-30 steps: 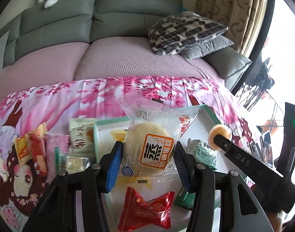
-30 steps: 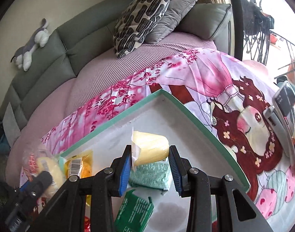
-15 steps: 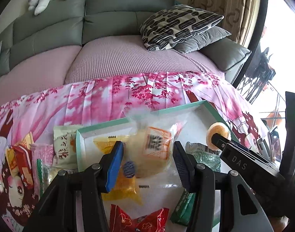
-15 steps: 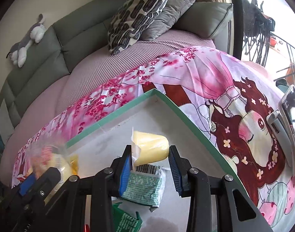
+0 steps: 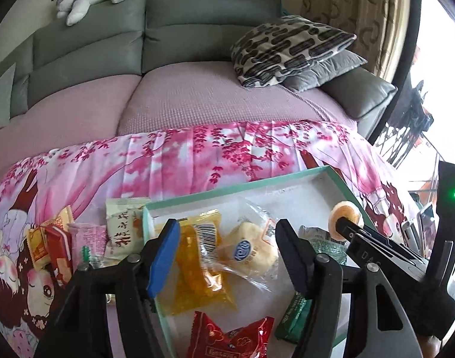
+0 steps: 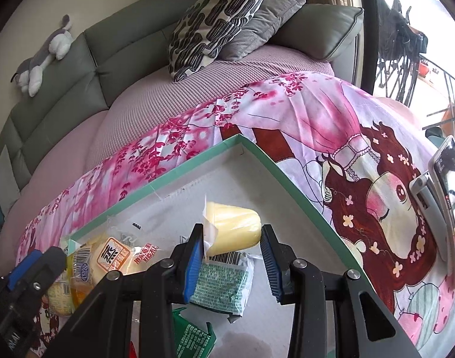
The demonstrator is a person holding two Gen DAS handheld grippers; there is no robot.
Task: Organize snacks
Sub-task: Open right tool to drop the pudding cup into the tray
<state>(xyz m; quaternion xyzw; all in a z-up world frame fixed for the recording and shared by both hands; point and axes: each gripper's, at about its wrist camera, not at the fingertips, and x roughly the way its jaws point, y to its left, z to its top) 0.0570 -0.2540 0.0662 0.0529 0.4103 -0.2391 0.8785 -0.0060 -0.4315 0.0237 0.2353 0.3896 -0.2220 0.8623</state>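
A white tray with a green rim (image 5: 227, 189) lies on the pink cartoon cloth. A round bun in a clear wrapper (image 5: 251, 250) lies in the tray, partly on a yellow packet (image 5: 197, 271). My left gripper (image 5: 227, 255) hangs just over the bun with its jaws opening, and neither pad touches the wrapper. My right gripper (image 6: 231, 250) is shut on a pale yellow jelly cup (image 6: 233, 229), held above the tray's (image 6: 182, 173) far right part. The same cup (image 5: 345, 217) shows at the right gripper's tip in the left wrist view.
A red packet (image 5: 230, 337), a dark green packet (image 5: 293, 313) and a green-and-white packet (image 6: 221, 283) also lie in the tray. Several snacks (image 5: 87, 238) sit on the cloth left of it. A phone (image 6: 448, 197) stands at the right. A sofa with pillows (image 5: 287, 47) is behind.
My left gripper came down with the wrapped bun, let it go into the tray and spread its jaws. The right gripper kept its hold on the jelly cup and hardly moved.
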